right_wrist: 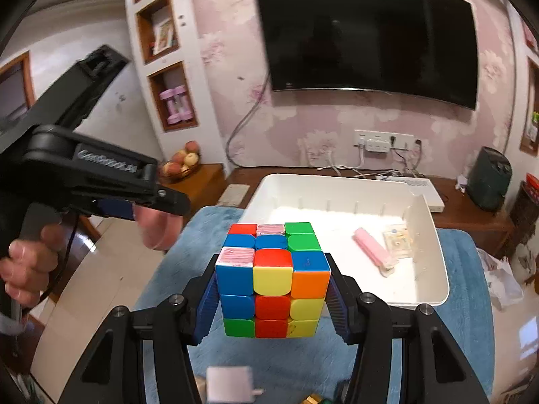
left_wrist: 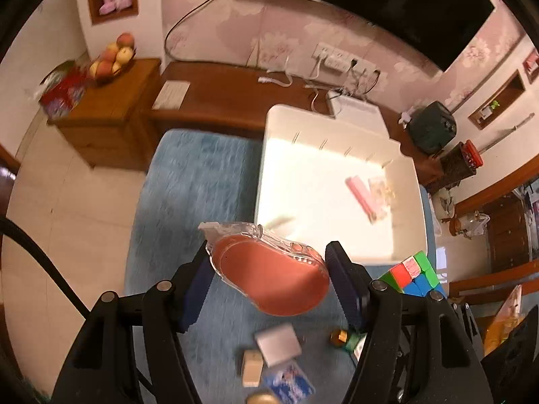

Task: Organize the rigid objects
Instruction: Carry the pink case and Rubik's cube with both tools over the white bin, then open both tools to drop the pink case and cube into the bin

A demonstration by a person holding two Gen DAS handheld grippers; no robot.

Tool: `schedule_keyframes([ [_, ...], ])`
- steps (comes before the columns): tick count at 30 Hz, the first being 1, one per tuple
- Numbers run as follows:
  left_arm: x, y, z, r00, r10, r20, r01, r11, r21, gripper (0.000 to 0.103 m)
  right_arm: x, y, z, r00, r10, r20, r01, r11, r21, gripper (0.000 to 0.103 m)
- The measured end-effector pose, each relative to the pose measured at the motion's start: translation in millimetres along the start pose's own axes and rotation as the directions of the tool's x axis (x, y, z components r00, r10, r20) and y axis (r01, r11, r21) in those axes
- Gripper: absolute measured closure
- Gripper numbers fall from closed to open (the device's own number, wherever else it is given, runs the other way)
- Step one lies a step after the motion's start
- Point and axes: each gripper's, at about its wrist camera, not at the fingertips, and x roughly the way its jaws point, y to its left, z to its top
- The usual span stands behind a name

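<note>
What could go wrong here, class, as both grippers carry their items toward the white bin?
1. The correction tape dispenser sits tilted between the left gripper's jaws, so it might slip onto the blue rug.
2. The Rubik's cube is held only by its sides in the right gripper; a layer could twist loose.
3. Both grippers are close together near the white bin, so they might collide.

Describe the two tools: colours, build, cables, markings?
Both tools, left and right, have matte black frames, silver pivot screws and blue ribbed pads. The left one has a pistol handle, embossed lettering too blurred to read, and a black cable. No sleeve is clear.
</note>
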Motion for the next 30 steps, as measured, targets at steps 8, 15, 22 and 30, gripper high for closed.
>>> schedule_keyframes([
  [8,27,-2,15,0.991,-0.116,0.066,0.115,0.993,0.014,0.034,38,-37,-1,0.999,-0.049,0.007,0.048,0.995,0.084,0.047],
  [15,33,-17,17,0.968,-0.161,0.191,0.141,0.983,0.116,0.034,61,-57,-6,0.997,-0.071,-0.009,0.072,0.992,0.107,0.047],
  [22,37,-39,17,0.954,-0.208,0.214,0.163,0.964,0.209,0.033,74,-71,-8,0.996,-0.075,-0.041,0.08,0.987,0.142,0.046],
  [30,27,-56,23,0.949,-0.227,0.218,0.169,0.952,0.254,0.026,60,-81,-7,0.991,-0.133,0.011,0.13,0.98,0.154,0.035],
])
